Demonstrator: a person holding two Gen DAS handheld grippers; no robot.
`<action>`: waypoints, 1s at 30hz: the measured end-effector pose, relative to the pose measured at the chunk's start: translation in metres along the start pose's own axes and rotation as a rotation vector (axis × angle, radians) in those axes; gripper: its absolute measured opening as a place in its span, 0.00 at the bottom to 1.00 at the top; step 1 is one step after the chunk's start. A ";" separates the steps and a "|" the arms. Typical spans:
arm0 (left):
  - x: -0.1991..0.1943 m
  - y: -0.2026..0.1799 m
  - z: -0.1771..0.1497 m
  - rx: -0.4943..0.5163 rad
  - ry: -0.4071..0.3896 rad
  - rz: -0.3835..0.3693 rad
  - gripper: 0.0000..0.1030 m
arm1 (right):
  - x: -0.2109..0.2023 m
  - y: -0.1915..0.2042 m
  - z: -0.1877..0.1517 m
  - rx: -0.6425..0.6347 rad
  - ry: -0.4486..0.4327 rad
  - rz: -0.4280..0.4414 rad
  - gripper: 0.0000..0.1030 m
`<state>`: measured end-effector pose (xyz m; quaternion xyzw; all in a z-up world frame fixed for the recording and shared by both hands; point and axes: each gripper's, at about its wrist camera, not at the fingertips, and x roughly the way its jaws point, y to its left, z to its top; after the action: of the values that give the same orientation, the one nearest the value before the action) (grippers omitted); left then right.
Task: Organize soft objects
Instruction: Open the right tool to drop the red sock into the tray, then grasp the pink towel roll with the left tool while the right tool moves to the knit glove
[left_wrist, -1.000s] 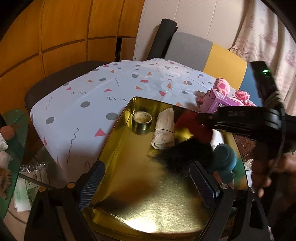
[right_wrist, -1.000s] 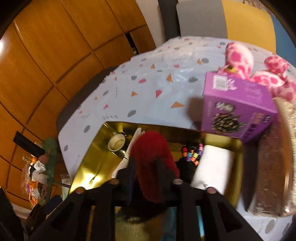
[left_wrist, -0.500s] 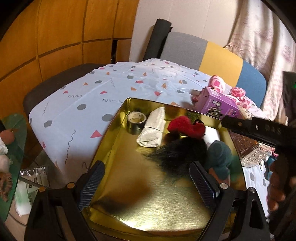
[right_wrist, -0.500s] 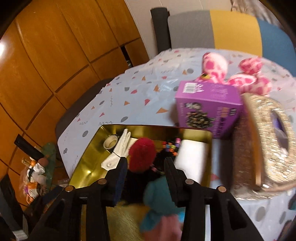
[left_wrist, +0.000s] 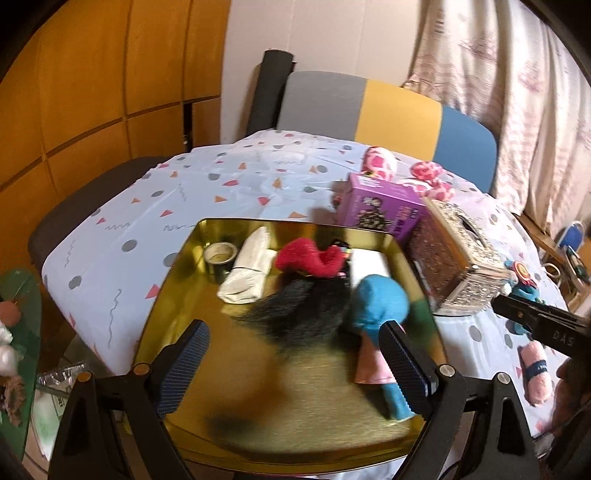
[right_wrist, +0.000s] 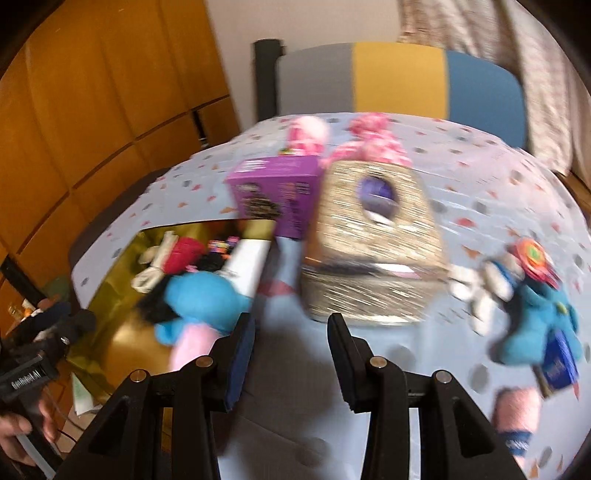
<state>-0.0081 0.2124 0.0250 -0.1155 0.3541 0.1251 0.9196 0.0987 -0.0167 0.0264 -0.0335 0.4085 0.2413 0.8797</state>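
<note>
Both grippers, left (left_wrist: 293, 363) and right (right_wrist: 291, 347), jaws apart, empty.

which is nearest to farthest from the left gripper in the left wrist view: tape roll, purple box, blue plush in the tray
1. blue plush, right side of the gold tray, touching the right finger of the left gripper
2. tape roll, tray's far left
3. purple box, beyond the tray

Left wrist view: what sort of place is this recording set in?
Likely a home dining or living room: a table under a patterned tablecloth, an upholstered tricolour chair behind it, a floral curtain, and wood wall panels.
</note>
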 end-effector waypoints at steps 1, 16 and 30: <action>0.000 -0.004 0.000 0.006 -0.001 -0.006 0.91 | -0.004 -0.009 -0.003 0.017 -0.002 -0.013 0.40; -0.002 -0.099 0.006 0.224 0.002 -0.173 0.90 | -0.097 -0.139 -0.040 0.305 -0.134 -0.254 0.40; 0.039 -0.275 -0.023 0.463 0.234 -0.531 0.86 | -0.166 -0.205 -0.077 0.531 -0.268 -0.418 0.41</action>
<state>0.0914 -0.0480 0.0166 -0.0060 0.4337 -0.2151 0.8750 0.0460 -0.2827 0.0689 0.1449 0.3224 -0.0561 0.9338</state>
